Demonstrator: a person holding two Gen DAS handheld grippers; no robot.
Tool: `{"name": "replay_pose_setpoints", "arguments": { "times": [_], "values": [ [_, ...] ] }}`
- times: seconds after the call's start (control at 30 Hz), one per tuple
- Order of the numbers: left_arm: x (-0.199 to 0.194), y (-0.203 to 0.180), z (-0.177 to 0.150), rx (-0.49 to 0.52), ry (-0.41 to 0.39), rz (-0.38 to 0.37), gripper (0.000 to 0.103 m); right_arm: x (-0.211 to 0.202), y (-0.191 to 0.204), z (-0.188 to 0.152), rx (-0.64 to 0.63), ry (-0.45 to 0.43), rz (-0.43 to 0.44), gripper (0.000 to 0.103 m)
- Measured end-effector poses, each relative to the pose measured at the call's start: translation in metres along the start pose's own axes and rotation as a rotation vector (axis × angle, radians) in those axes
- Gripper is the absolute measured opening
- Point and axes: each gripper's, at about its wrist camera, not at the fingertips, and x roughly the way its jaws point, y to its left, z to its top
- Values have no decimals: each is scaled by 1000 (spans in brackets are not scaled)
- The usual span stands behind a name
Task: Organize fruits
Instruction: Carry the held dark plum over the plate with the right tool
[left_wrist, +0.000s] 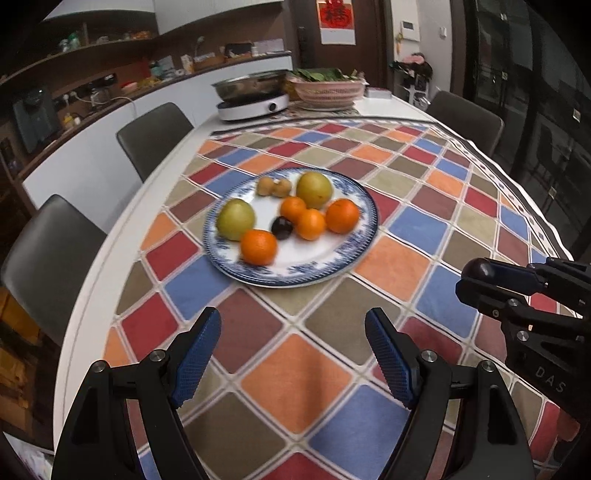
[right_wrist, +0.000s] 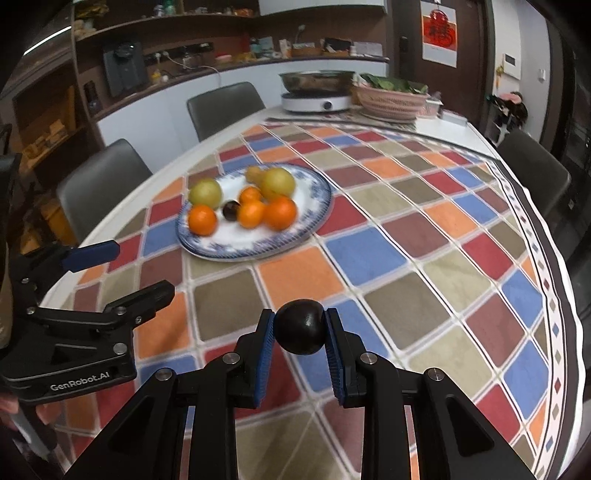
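Note:
A blue-rimmed white plate (left_wrist: 295, 271) (right_wrist: 314, 206) on the chequered cloth carries two green-yellow fruits, several oranges (left_wrist: 258, 246) (right_wrist: 202, 219), small brown fruits (left_wrist: 273, 186) and one dark plum (left_wrist: 282, 226) (right_wrist: 230, 210). My right gripper (right_wrist: 300, 326) is shut on a second dark plum (right_wrist: 300, 326) (left_wrist: 478, 271), held above the cloth nearer than the plate. My left gripper (left_wrist: 293, 332) stands open with nothing between its blue pads, short of the plate; in the right wrist view the left gripper (right_wrist: 142, 269) shows at the left edge.
An induction cooker with a steel pan (left_wrist: 251, 86) (right_wrist: 316, 83) and a pink basket of greens (left_wrist: 327, 88) (right_wrist: 391, 98) stand at the table's far end. Grey chairs (left_wrist: 153, 136) (right_wrist: 103, 184) line the left side, another (left_wrist: 467, 118) the right. A counter runs behind.

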Motion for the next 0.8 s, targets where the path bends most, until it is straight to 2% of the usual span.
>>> {"name": "replay_pose_setpoints", "arguments": {
  "times": [0.3,0.5,0.8],
  "values": [
    [-2,41,-1,-61,-18,43,80,8,35,22,-19,-35,57,28],
    [6,65,-5,-76,-15,89,80,28,54,34,-43,-23,77,28],
    [32,87,2,-67,9,104,80,65,67,55,-41,1,86,28]
  ]
}}
